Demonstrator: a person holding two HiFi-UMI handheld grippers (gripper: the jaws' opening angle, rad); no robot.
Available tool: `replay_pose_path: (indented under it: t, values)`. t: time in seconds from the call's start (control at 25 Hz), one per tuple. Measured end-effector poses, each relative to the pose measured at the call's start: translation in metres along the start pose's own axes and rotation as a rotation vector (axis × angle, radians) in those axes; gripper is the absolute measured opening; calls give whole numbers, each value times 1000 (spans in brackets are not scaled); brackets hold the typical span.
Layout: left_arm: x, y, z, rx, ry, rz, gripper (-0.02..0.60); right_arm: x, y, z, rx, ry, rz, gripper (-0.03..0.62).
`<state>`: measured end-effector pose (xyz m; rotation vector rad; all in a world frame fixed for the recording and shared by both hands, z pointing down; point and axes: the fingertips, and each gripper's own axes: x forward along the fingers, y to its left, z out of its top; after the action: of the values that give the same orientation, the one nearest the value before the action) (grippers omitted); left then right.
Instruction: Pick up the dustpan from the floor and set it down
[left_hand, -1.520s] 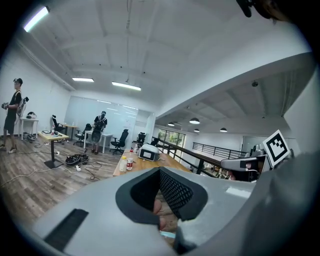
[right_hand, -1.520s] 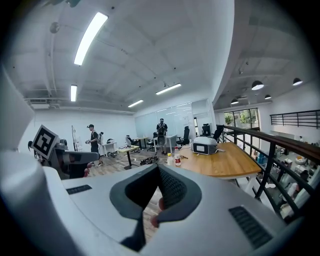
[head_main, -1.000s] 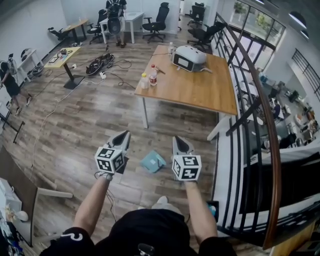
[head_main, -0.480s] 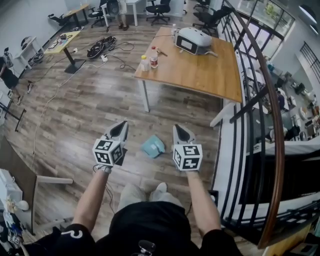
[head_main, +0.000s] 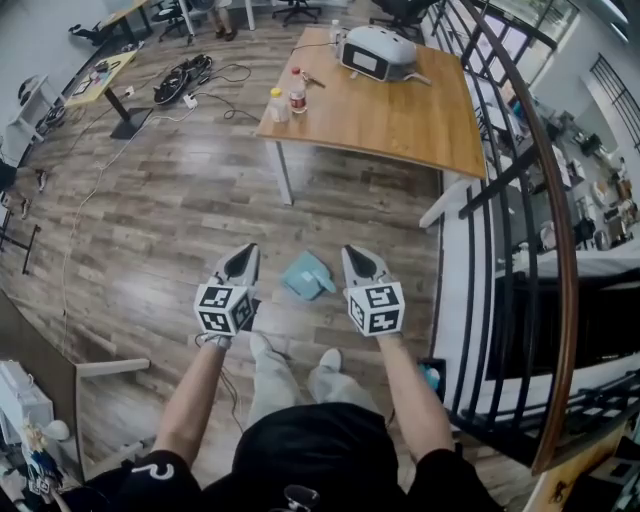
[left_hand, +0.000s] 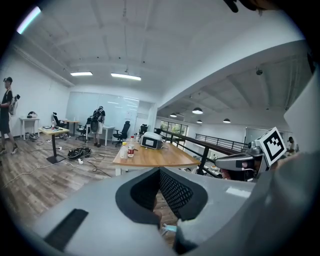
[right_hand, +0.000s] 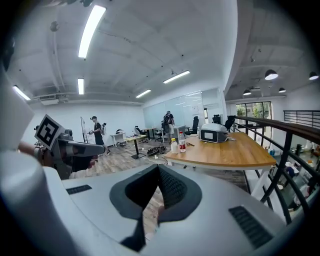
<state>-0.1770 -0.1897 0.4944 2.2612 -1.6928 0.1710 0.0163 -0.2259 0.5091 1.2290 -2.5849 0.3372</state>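
Teal plastic dustpan (head_main: 307, 276), floor-flat

The dustpan (head_main: 307, 276) lies on the floor (head_main: 150, 230), between the left gripper (head_main: 246, 252) and the right gripper (head_main: 351, 253); beyond it stands the tabletop (head_main: 400, 125), bottles (head_main: 284, 100) near its left edge; a railing (head_main: 558, 215) runs along the right.

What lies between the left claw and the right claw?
The teal dustpan lies on the floor between left claw and right claw, seen in the head view.
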Motion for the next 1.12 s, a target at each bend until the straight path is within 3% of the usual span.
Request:
replay_pose_path:
  t: [0.32,0.76,0.88,1.12]
  values:
    - [21,33,-43,-13,22,-44,-3,44,9,-50,31,59,17,-6]
    - [49,52,-124,27,80,-57,-3,76,13,-135,34,160,9,-1]
    - [50,64,-142,9,83,-42,-3,88,21,-156,34,169,28,77]
    - [58,77,-177,-35,96,-33,-3,107,26,-195,8,207,74,132]
